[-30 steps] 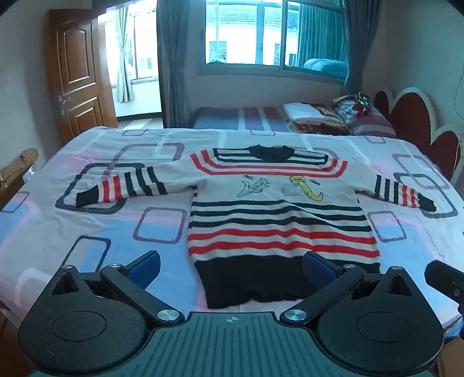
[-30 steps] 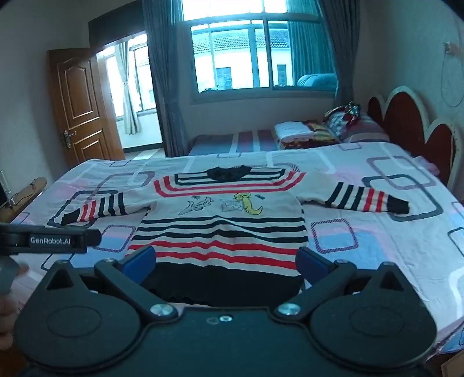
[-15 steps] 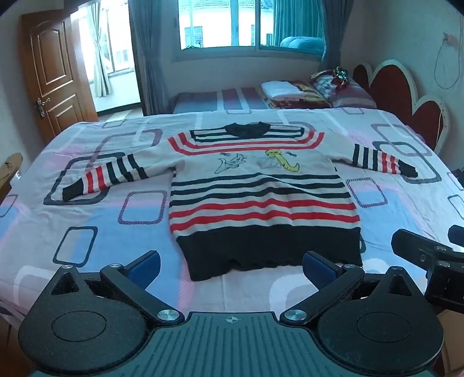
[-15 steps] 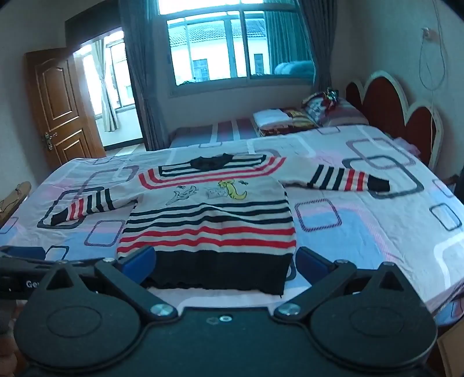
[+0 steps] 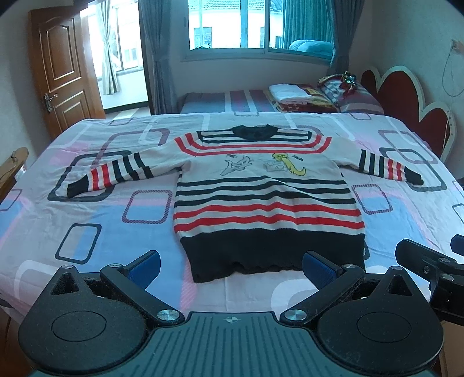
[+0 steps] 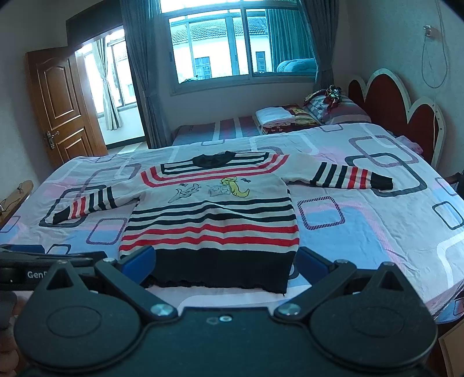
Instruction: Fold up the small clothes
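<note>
Bedroom, patterned bed sheet [image 5: 87, 208] under striped sweater [image 5: 266, 200], which lies flat, face up, sleeves out, dark hem nearest me. I see left gripper [image 5: 230, 265] and right gripper [image 6: 224, 261] both spread wide, empty, near hem

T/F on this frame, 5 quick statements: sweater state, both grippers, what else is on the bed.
1. The striped sweater lies flat, both sleeves spread out. True.
2. The left gripper is shut on the hem. False: open, holding nothing.
3. The right gripper is open. True.
4. The sweater's collar faces the grippers. False: its black hem is nearest; the collar points toward the window.
5. Folded bedding sits near the headboard. True.
</note>
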Tool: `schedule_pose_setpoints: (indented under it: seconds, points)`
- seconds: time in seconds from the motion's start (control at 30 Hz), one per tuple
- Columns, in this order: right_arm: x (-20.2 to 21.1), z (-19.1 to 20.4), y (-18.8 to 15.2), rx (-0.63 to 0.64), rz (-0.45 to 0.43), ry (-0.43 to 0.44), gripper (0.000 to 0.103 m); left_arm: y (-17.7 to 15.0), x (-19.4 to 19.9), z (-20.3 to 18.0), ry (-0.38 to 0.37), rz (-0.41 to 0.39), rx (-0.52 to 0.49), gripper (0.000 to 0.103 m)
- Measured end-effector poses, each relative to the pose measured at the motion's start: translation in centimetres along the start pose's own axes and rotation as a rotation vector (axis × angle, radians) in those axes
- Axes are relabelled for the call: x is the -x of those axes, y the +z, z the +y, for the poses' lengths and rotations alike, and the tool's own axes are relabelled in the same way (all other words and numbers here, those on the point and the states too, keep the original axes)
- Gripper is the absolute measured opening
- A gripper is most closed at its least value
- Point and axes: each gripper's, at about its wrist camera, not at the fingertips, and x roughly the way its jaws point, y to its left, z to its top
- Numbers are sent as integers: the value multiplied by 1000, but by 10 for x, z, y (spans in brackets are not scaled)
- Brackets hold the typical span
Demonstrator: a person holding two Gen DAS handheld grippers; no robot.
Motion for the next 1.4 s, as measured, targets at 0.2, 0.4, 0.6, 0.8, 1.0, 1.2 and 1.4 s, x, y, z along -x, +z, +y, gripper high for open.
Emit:
schedule_pose_setpoints:
  seconds: [0.2, 0.4, 0.6, 0.8, 1.0, 1.2, 1.4]
  points:
    - [0, 0, 1, -6, 2, -4, 102, 1, -2, -1, -3, 5, 4, 103]
    - [0, 0, -2, -6, 1, -2, 102, 1, -4, -2, 2, 13, 5, 103]
    - [-1, 2, -4, -3, 1, -2, 102, 1, -6, -2, 3, 15, 11, 103]
    - [-2, 2, -5, -3, -1, -5, 102, 1, -8, -4, 7, 15, 10, 103]
    - [-2, 2, -5, -4, -4, -6, 102, 1, -8, -5, 7, 18, 11, 103]
    - [-3, 1, -4, -4, -5, -8, 102, 3, -10, -7, 9, 17, 13, 103]
    - [-4, 1, -4, -6, -3, -6, 102, 4, -11, -7, 10, 20, 14, 103]
